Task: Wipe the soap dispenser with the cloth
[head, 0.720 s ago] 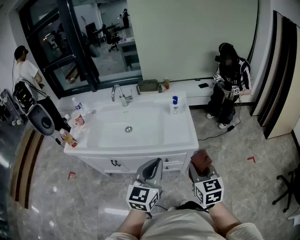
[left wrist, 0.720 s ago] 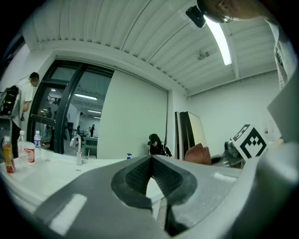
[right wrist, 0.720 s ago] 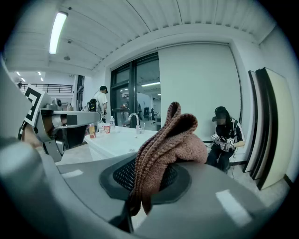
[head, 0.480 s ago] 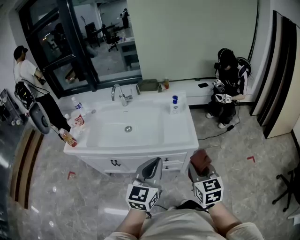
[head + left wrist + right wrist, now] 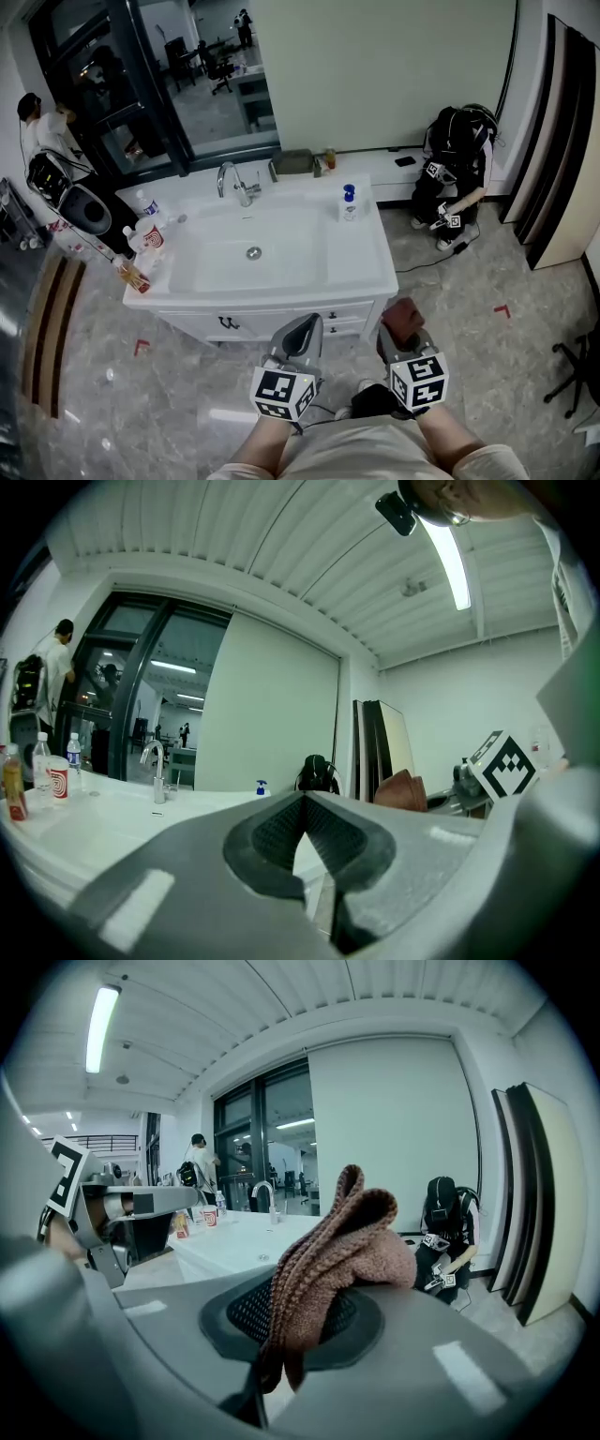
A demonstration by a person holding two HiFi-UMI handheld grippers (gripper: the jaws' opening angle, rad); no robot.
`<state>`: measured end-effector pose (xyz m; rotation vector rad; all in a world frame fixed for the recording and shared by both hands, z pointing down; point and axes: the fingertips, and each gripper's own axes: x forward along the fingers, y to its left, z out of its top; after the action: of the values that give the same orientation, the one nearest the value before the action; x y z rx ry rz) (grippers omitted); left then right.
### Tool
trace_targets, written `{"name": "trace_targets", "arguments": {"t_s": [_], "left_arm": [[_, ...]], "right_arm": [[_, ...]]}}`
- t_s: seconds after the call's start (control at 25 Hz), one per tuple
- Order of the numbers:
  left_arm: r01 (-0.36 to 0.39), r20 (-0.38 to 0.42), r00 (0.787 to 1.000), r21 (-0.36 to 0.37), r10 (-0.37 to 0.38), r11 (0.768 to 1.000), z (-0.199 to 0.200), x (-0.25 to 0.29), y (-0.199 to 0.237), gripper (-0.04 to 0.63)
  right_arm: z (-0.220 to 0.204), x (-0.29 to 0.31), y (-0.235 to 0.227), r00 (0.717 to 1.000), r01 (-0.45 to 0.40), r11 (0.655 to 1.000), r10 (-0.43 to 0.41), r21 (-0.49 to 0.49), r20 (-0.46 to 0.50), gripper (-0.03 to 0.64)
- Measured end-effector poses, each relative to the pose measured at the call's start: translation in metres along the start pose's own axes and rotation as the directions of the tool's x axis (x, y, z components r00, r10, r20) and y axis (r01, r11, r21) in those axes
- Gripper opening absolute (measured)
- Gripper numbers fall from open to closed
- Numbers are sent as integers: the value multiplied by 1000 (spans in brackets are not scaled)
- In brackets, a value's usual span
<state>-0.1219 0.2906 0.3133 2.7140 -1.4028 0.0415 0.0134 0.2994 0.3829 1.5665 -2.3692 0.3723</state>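
Holding the cloth [image 5: 349, 1232] pinched in the right gripper [image 5: 305, 1312]: brown ribbed knit, soft, light, bunched and flopping over the jaws. Left gripper [image 5: 302, 803] closed on nothing. Soap dispenser [image 5: 349, 204] stands well ahead of both grippers on the white counter [image 5: 380, 277]: small clear bottle, blue pump. Likely light, tippy and slick; steady it by the body, not the pump.

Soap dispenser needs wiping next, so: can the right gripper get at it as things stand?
Probably not from here: the right gripper, shut on the cloth, sits below the counter's front edge, short of the soap dispenser near its back. Nothing stands between them, though.
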Motion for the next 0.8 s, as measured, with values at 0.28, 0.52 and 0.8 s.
{"name": "trace_targets", "arguments": {"t_s": [0.28, 0.52, 0.8], "left_arm": [[-19, -40, 999, -27, 18, 999, -14, 35, 21, 0], [-66, -95, 994, -51, 61, 997, -28, 94, 50, 0], [-122, -130, 985, -41, 116, 992, -35, 197, 94, 0]], "right_arm": [[-2, 37, -25, 999, -8, 1000, 9, 24, -38, 77], [1, 90, -67, 996, -35, 998, 40, 59, -84, 77], [25, 182, -138, 989, -92, 993, 100, 71, -112, 77]]}}
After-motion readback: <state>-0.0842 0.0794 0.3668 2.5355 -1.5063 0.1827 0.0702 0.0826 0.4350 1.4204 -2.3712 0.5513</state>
